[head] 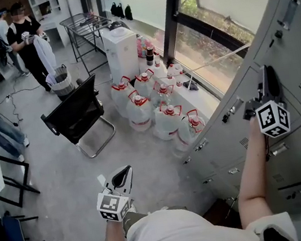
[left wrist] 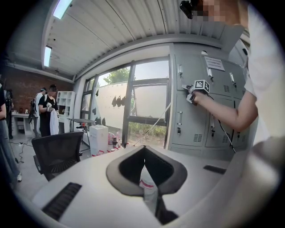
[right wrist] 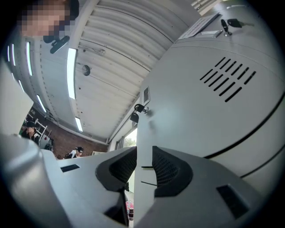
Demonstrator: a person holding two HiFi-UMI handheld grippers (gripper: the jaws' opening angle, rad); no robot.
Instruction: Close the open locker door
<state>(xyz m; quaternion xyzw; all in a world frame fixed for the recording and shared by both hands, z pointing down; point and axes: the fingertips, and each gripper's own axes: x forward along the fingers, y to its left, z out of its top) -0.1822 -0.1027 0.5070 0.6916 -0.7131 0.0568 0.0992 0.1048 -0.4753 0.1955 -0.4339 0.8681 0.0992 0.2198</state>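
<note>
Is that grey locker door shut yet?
Open: the locker door juts out with its free edge exposed, pinched in the right gripper.

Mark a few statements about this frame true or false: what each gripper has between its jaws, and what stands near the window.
1. The right gripper has the edge of the locker door between its jaws. True.
2. The left gripper holds a water bottle. False: it holds nothing; the water bottles stand on the floor by the window.
3. Someone sits in the black chair. False: its seat is empty.
4. The locker door has vent slots. True.
</note>
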